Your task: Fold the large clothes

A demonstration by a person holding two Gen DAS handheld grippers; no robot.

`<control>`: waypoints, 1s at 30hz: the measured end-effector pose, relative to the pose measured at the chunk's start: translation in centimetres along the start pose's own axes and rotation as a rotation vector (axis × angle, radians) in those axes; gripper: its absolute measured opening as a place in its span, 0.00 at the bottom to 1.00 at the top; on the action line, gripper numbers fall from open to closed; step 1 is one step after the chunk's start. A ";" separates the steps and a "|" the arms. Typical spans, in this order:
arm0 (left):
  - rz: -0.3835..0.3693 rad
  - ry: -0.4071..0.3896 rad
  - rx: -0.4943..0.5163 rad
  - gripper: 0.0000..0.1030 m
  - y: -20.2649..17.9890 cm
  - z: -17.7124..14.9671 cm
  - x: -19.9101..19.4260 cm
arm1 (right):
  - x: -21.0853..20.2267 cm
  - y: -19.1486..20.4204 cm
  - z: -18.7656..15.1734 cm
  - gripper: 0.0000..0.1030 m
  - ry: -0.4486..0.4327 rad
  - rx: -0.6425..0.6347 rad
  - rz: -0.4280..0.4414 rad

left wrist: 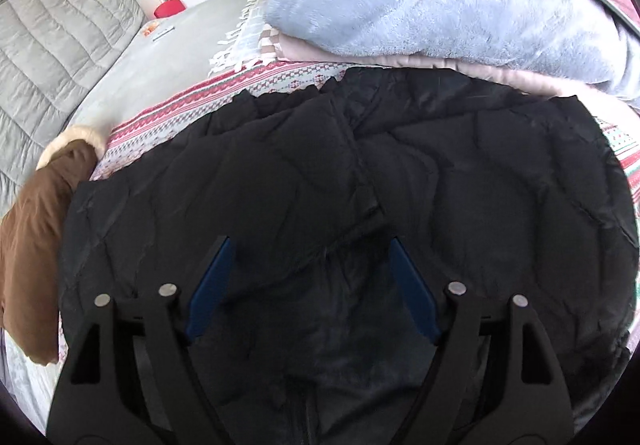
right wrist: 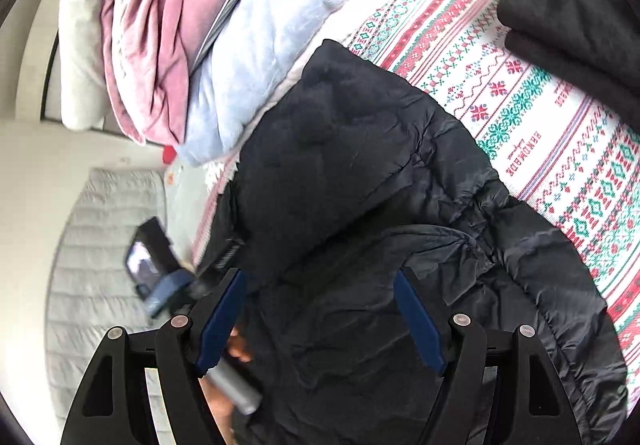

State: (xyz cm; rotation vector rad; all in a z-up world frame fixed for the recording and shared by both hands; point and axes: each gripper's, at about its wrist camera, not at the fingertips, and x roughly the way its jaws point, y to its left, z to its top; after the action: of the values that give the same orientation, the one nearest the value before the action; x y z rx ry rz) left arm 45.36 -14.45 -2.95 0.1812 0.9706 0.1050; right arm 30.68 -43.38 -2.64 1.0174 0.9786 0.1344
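Black puffer jacket (left wrist: 360,185) spread flat on patterned blanket (left wrist: 192,113), filling most of left wrist view; folded stack of blue fleece (left wrist: 440,5) and pink fabric just behind it, brown fur-trimmed coat (left wrist: 36,225) touching its left edge. Left gripper (left wrist: 310,245) hovering over jacket's middle, jaws parted about halfway, nothing between the pads, no fabric pinched. From right wrist view: same jacket (right wrist: 360,185) seen on a slant, quilted panel and gathered sleeve lying across blanket (right wrist: 540,117), dark folded garment (right wrist: 580,13) at top right, well apart. Right gripper (right wrist: 320,281) poised above a crumpled stretch of jacket, jaws wide, holding nothing; person's hand (right wrist: 236,349) and the other tool's blurred body visible beside its left finger. Judged as a reach between folds, likely partway through. Next move calls for lowering both claws onto an edge or sleeve, pinching one layer only, then lifting evenly across.
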 end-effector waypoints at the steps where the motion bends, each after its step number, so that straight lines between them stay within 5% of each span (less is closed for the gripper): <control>1: -0.038 0.004 -0.003 0.41 0.1 0.1 0.3 | 0.1 0.0 0.0 0.75 0.010 0.006 0.012; 2: -0.068 0.022 0.000 0.07 0.1 0.1 0.6 | 0.2 -0.1 -0.1 0.75 0.023 0.008 0.025; 6: -0.121 0.005 0.018 0.05 0.6 -0.4 -0.7 | 0.5 0.1 -0.5 0.75 0.063 0.005 0.087; 11: -0.300 -0.023 -0.006 0.05 1.7 -3.5 -4.6 | 0.0 -0.1 -0.5 0.75 0.036 0.022 0.083; 15: -0.322 0.047 -0.078 0.15 2.0 -4.6 -4.0 | -0.1 0.2 -0.6 0.75 0.013 -0.008 0.055; 19: -0.501 0.113 -0.241 0.24 5.1 -6.4 -4.6 | -0.3 -0.2 -1.1 0.75 0.029 -0.045 0.013; 21: -0.490 0.119 -0.256 0.44 6.9 -7.6 -6.1 | -1.0 -0.2 -1.1 0.75 0.014 -0.076 -0.011; 26: -0.503 -0.024 -0.381 0.60 15.2 -13.5 -13.0 | -3.2 -0.1 -1.2 0.75 -0.045 -0.206 -0.086; 30: -0.419 -0.133 -0.489 0.74 21.5 -18.8 -16.9 | -4.8 -1.4 -1.0 0.75 -0.041 -0.230 -0.090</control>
State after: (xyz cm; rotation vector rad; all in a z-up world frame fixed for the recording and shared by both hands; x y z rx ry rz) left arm 20.13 5.80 4.63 -0.4587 0.8069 -0.0566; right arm 26.68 -46.00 -0.92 0.7621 0.9464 0.1471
